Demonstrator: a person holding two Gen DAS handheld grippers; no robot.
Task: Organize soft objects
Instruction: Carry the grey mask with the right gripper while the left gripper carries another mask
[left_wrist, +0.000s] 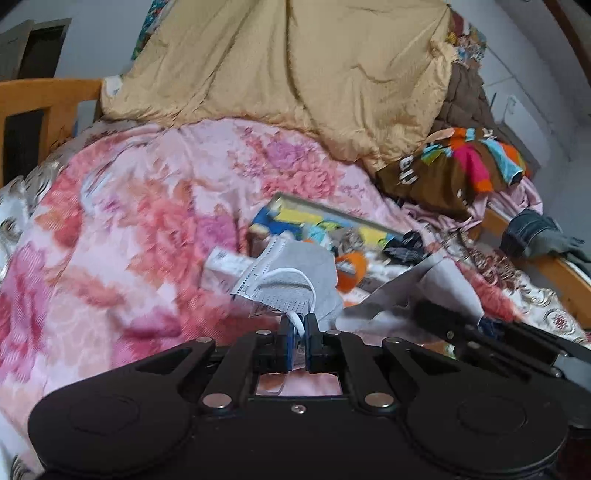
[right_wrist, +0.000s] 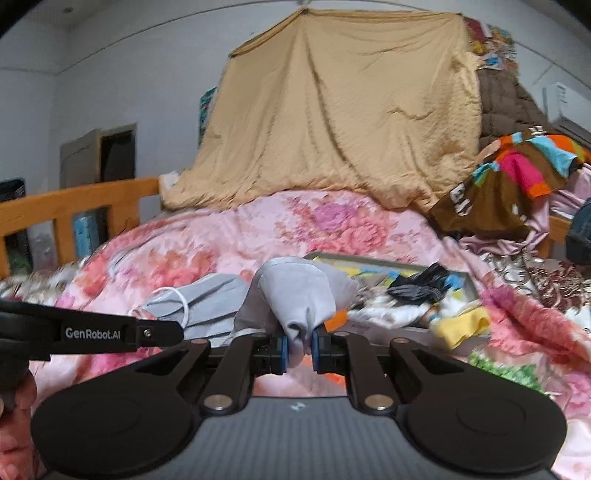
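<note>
Two grippers worked above a bed covered by a pink floral quilt (left_wrist: 147, 206). The grey face mask (right_wrist: 295, 291) hung between them: right gripper (right_wrist: 299, 345) jaws clamped on its fabric, left gripper (left_wrist: 299, 334) jaws closed on its white ear loop (left_wrist: 295, 317).

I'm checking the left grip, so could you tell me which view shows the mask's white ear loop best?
The left wrist view: the ear loop runs into the shut left gripper. In the right wrist view it shows small and sideways.
</note>
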